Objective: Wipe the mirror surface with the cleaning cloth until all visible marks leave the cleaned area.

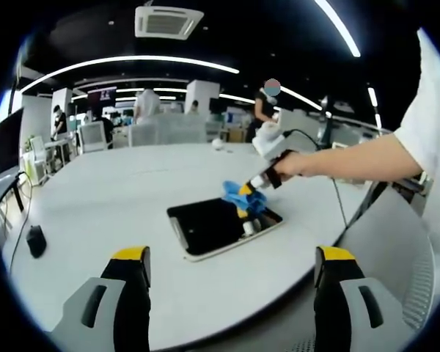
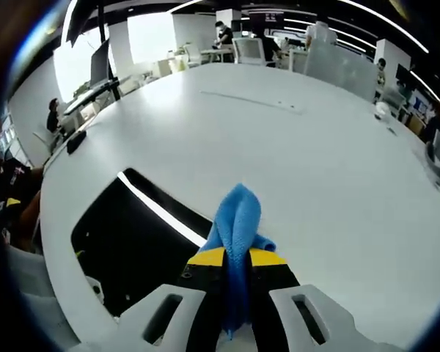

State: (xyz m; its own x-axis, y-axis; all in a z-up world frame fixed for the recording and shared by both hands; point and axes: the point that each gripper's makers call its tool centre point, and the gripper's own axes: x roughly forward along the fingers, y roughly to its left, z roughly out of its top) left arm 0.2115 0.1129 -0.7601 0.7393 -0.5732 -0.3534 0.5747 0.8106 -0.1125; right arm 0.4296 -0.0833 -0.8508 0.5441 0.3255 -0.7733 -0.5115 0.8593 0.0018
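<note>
A dark rectangular mirror point(image 1: 209, 226) with a pale frame lies flat on the white table point(image 1: 132, 183). In the left gripper view, the right gripper point(image 1: 251, 195) comes in from the right in a person's hand, shut on a blue cleaning cloth point(image 1: 243, 196) that rests over the mirror's far right corner. My left gripper point(image 1: 231, 258) is held open above the table's near edge, short of the mirror, with nothing between its yellow-tipped jaws. In the right gripper view, the right gripper point(image 2: 236, 257) pinches the blue cloth point(image 2: 236, 220) just above the mirror point(image 2: 132, 246), whose dark glass reflects a ceiling light strip.
A black computer mouse point(image 1: 35, 240) lies at the table's left edge, with a cable running past it. A person's bare arm point(image 1: 352, 160) and white sleeve reach in from the right. Chairs, desks and people stand beyond the table's far side. A small pale object point(image 2: 382, 110) sits far across the table.
</note>
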